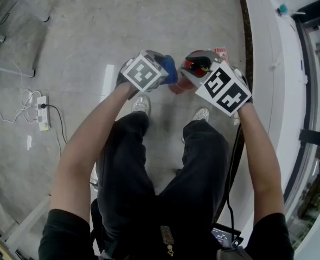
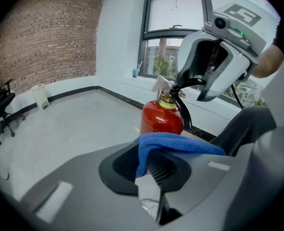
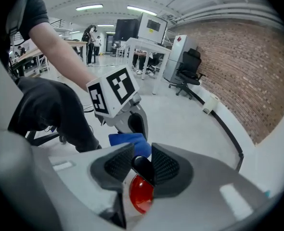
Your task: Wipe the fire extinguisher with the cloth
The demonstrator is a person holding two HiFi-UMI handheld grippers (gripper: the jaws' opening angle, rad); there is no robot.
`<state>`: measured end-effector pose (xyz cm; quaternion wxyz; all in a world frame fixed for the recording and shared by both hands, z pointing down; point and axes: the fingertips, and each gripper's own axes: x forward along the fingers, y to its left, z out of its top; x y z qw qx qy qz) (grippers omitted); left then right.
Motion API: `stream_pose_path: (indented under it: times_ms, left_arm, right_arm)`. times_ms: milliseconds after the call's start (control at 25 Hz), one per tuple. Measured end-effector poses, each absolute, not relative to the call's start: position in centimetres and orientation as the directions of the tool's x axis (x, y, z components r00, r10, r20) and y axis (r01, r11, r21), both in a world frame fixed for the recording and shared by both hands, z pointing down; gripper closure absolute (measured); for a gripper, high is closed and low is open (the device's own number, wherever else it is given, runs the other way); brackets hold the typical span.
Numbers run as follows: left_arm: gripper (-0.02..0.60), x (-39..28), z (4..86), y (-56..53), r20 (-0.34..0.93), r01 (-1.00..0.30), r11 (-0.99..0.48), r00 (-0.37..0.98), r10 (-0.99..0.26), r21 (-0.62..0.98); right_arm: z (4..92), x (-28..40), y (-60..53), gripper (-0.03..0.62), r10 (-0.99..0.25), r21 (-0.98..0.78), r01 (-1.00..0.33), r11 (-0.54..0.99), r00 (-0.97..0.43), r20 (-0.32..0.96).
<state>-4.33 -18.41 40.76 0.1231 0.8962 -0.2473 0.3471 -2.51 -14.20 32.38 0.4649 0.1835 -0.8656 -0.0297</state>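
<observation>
Left gripper view: my left hand-held gripper (image 2: pixel 151 170) pinches the cloth (image 2: pixel 180 146), the fire extinguisher (image 2: pixel 161 120) just beyond — upright, neck up, near the window (image 2: pixel 175 13) — its handle (image 3: pixel 144 172) clamped in my right hand-held gripper (image 3: pixel 141 161).

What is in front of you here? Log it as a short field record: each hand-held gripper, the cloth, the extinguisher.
left hand-held gripper: shut on the blue cloth, which drapes over its jaws
right hand-held gripper: shut on the black handle at the top of the extinguisher
fire extinguisher: red, upright, near the wall under the window
cloth to extinguisher: close beside its body; contact cannot be told
floor: grey, polished
</observation>
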Motion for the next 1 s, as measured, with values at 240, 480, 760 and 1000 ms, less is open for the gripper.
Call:
stream_pose_path:
  times_ms: [240, 480, 760, 1000]
  left_arm:
    - [0.549, -4.8, 40.8, -14.5, 0.682, -0.509, -0.858, 0.654, -0.327, 0.077]
    - [0.549, -3.8, 39.9, -11.3, 0.663, -0.498, -0.861, 0.680, -0.315, 0.102]
    - [0.549, -2.9, 39.9, -6.9, 0.658, -0.473, -0.873, 0.695, -0.289, 0.117]
    - [0.549, -2.7, 39.6, -5.3, 0.652, -0.465, -0.877, 0.703, -0.283, 0.121]
  right_arm:
    - [32.6, -2.4, -9.9, 0.491, -0.363, 0.238, -0.296, 0.925, -0.499, 0.787]
    - [32.3, -0.9, -7.6, 0.520, -0.403, 0.232, -0.374, 0.898, -0.482, 0.778]
    - [32.0, 1.6, -5.4, 0.588, -0.474, 0.280, -0.442, 0.852, -0.424, 0.772]
    - [31.2, 2.8, -4.3, 0.591, -0.491, 0.280, -0.468, 0.838, -0.425, 0.761]
